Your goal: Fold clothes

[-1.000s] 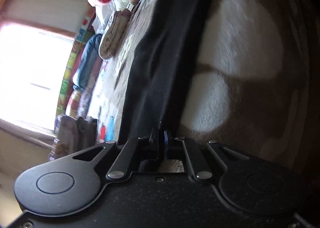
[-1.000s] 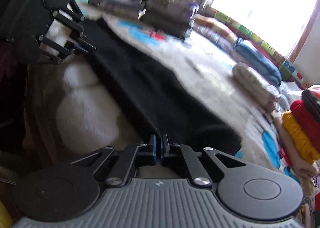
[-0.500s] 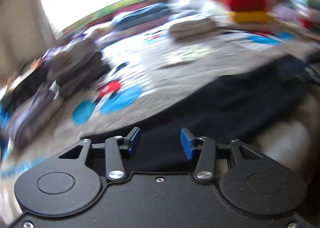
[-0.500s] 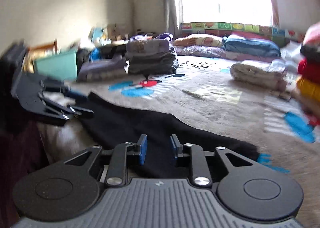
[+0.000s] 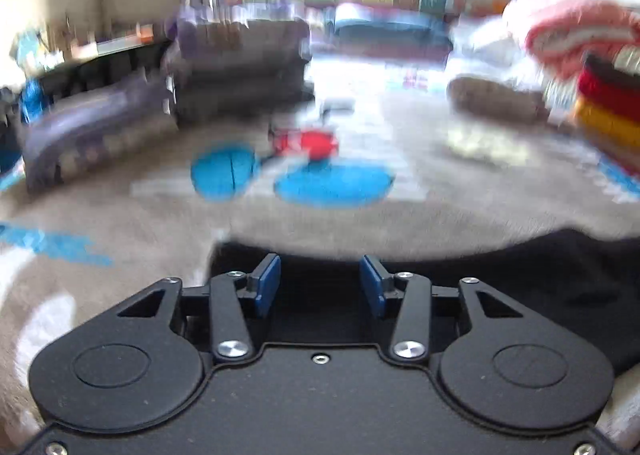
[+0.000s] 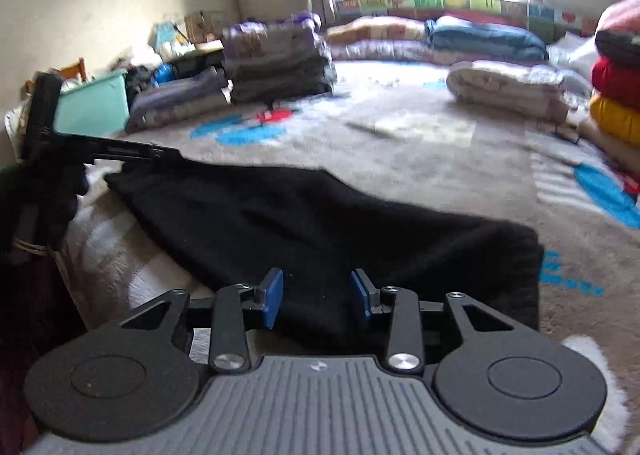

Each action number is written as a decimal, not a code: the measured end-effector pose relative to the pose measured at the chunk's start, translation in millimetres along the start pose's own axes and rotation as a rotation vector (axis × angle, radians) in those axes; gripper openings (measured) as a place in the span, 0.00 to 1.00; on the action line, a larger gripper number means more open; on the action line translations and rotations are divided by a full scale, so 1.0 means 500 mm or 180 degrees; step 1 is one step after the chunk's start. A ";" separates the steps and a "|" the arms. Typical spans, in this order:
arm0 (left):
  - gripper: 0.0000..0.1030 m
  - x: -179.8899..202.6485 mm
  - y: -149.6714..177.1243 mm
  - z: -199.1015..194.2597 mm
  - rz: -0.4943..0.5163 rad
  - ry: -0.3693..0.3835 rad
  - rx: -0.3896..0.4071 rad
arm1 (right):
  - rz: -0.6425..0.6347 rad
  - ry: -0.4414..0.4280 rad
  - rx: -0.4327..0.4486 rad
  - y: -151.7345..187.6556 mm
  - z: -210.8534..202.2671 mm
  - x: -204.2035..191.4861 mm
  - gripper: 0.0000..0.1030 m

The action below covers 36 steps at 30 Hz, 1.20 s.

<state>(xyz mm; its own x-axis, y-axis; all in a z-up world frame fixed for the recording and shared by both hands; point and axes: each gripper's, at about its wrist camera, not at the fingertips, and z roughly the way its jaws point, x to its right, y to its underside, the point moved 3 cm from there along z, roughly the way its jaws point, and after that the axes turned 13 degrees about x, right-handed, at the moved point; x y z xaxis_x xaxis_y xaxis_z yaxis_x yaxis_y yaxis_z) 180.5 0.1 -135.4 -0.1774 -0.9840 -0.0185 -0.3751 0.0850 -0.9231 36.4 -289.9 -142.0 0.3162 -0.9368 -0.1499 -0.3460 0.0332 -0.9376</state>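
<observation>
A black garment (image 6: 320, 227) lies folded in a long strip across the near edge of a beige patterned blanket (image 6: 400, 151). My right gripper (image 6: 316, 295) is open, its blue pads just above the garment's near edge, holding nothing. My left gripper (image 5: 318, 287) is open and empty over the garment's left end (image 5: 520, 275). In the right wrist view the left gripper (image 6: 152, 153) shows side-on at the garment's far left corner. The left wrist view is blurred.
Stacks of folded clothes (image 6: 276, 59) sit at the back left. A pile of red and yellow folded items (image 6: 616, 103) stands at the right. A rolled bundle (image 6: 508, 87) and pillows (image 6: 484, 39) lie below the window. A teal box (image 6: 94, 107) is far left.
Both grippers were shut on the black garment a second ago, then opened and let it go. Both cameras have swung level, and the garment now lies flat on the blanket.
</observation>
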 end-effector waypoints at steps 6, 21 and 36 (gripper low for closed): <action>0.45 -0.076 -0.042 -0.059 -0.0686 -0.0219 0.0389 | 0.0028 0.0028 -0.0027 0.001 -0.018 0.005 0.42; 0.45 -0.217 0.093 -0.192 -0.3644 -0.0031 -0.0143 | 0.1118 0.0324 0.0547 -0.036 -0.082 0.118 0.49; 0.23 -0.224 0.132 -0.115 -0.3674 0.0004 0.0103 | 0.1187 0.0385 0.0318 -0.002 -0.054 0.135 0.53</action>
<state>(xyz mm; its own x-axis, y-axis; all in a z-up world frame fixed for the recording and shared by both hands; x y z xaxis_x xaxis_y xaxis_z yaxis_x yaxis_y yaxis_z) 123.4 125.0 -171.9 0.2550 -0.4732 0.8433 -0.2911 -0.8692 -0.3997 34.0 -362.5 -142.7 0.0770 -0.8881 -0.4532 -0.3279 0.4067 -0.8527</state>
